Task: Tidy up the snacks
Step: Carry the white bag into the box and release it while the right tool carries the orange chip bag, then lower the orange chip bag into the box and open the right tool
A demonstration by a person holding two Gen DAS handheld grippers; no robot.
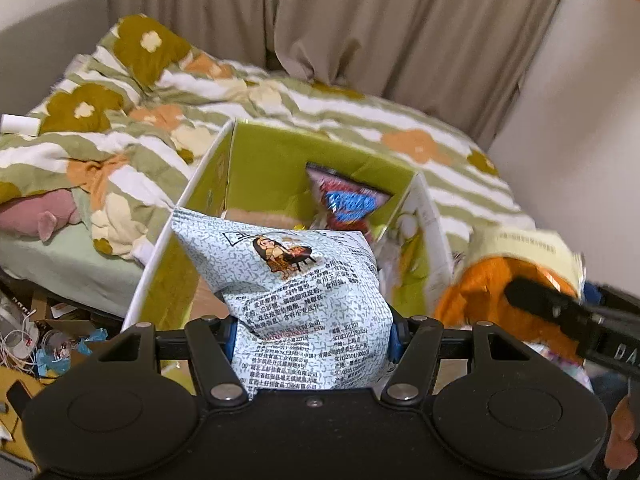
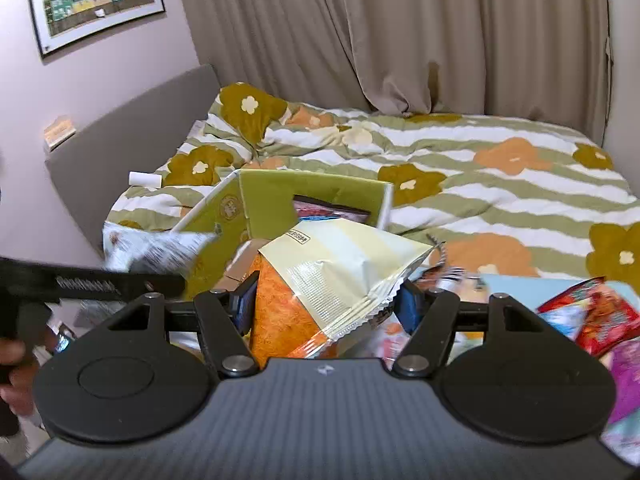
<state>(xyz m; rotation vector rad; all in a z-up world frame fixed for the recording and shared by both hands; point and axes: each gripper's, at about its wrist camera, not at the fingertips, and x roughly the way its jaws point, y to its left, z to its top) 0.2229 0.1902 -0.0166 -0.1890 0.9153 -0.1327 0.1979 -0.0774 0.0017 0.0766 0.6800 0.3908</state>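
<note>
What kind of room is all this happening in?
Most likely a bedroom in a home: a bed with a flowered duvet and a grey headboard, drawn beige curtains behind it, and a framed picture on the wall.

A pale-blue snack bag point(image 1: 308, 304) and an orange-and-cream bag point(image 2: 320, 280) hang before the green box point(image 1: 272, 152).

The left gripper point(image 1: 312, 336) was matte black, with two round discs on a smooth body, angled link arms pinned by silver screws, and blue pads point(image 1: 394, 340) inside its fingers. The right gripper point(image 2: 326, 304) had the same discs, links and blue pads point(image 2: 410, 306), but a ribbed grey body with a small pale emblem.
</note>
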